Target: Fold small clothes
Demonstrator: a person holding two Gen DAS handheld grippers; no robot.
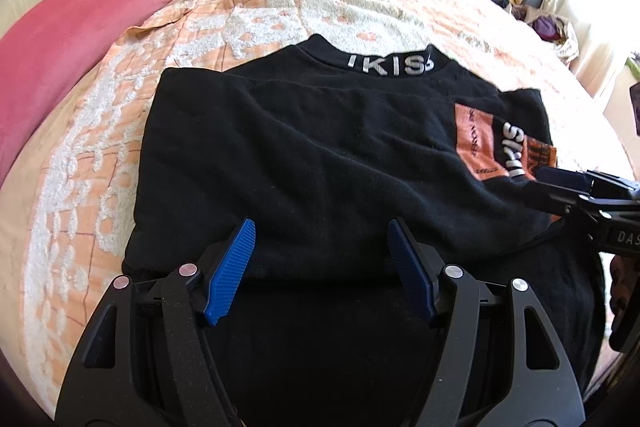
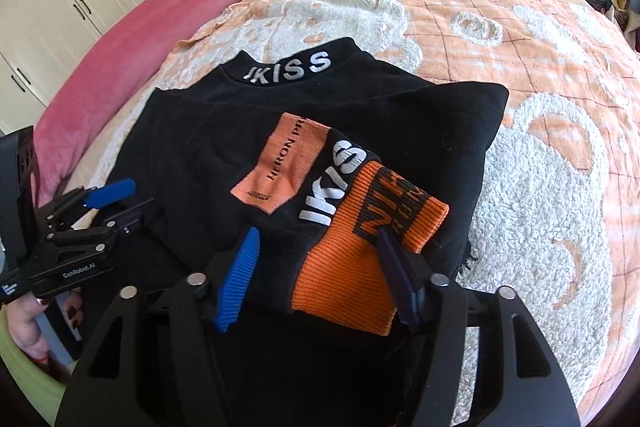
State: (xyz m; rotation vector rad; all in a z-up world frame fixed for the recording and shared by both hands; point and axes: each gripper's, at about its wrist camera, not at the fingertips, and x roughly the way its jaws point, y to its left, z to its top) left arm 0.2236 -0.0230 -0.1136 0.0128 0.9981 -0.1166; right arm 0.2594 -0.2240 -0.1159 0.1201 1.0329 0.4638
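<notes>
The folded black sweater lies just ahead of the open left gripper; the right gripper, also open, has its fingers on either side of the orange cuff.

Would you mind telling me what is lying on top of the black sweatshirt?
On the black sweatshirt, its own sleeve is folded across, ending in an orange ribbed cuff, beside an orange patch. What the sleeve covers underneath cannot be seen.
</notes>
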